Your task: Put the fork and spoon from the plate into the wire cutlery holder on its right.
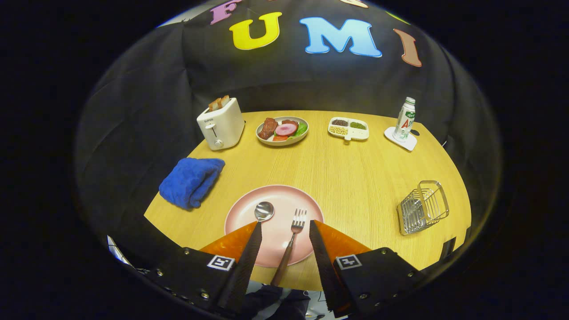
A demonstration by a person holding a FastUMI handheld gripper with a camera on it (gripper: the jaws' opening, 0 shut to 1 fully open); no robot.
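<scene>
A pink plate (275, 200) lies on the wooden table near its front edge. On it rest a spoon (263, 210), bowl pointing away, and a fork (291, 242) with its tines away and its dark handle reaching over the plate's near rim. My gripper (284, 224) hovers above the near side of the plate, fingers open. The fork lies in the gap between the fingers, untouched; the spoon's handle is hidden behind the left finger. The wire cutlery holder (422, 208) stands to the right of the plate, well beyond the right finger.
A blue towel (192, 181) lies left of the plate. At the back stand a white toaster (221, 123) with bread, a dish of food (282, 130), a divided tray (348, 128) of grains and a bottle (404, 120) on a coaster.
</scene>
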